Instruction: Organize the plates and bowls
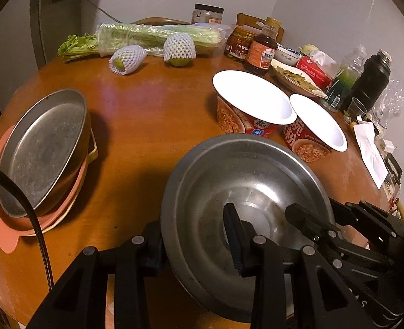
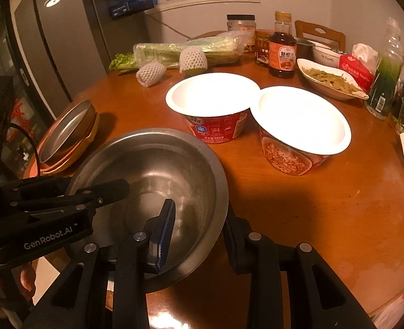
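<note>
A wide steel bowl (image 1: 245,181) (image 2: 152,170) hangs between both grippers near the front edge of the round wooden table (image 1: 147,109). My left gripper (image 1: 192,219) (image 2: 92,183) is shut on its left rim, one finger inside and one outside. On the opposite rim my right gripper (image 2: 199,208) (image 1: 314,208) is shut the same way. At the table's left edge a steel plate (image 1: 45,148) (image 2: 65,128) lies tilted on a stack of a brown bowl and pink and yellow plates. Two empty red paper noodle bowls (image 1: 254,96) (image 2: 303,118) stand side by side behind the steel bowl.
Along the back lie bagged celery (image 1: 158,35), two fruits in foam nets (image 1: 180,46), jars and a sauce bottle (image 2: 282,46). At the right are a dish of greens (image 2: 330,81), a tissue box, a green bottle, a black flask (image 1: 371,79), a cup and a napkin. A fridge (image 2: 51,41) stands left.
</note>
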Demonstrator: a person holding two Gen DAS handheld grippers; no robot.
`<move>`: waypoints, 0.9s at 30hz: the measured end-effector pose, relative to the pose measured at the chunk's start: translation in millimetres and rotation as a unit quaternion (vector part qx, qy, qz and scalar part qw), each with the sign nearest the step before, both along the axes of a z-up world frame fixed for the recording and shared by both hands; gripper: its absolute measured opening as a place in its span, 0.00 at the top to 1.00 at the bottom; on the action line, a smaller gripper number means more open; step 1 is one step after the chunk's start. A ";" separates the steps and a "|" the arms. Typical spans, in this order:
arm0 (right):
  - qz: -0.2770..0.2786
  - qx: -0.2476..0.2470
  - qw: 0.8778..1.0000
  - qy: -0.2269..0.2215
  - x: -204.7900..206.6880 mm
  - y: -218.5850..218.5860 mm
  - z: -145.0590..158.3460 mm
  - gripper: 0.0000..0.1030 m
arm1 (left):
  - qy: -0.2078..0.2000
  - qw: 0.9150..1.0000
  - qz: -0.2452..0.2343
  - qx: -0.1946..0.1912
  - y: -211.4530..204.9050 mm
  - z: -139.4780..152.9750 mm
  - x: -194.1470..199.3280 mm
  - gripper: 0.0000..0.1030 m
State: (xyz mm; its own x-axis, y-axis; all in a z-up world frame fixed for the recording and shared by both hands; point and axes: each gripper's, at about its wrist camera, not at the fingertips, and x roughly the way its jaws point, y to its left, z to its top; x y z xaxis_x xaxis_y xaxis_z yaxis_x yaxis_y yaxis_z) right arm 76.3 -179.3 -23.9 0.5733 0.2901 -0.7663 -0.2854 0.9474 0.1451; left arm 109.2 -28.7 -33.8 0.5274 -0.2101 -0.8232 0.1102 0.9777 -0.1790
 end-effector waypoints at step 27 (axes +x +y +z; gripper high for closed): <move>-0.031 0.034 0.999 -0.028 -7.3 -29.9 24.0 0.64 | -0.033 0.999 0.013 0.012 -1.2 31.3 -9.7 0.51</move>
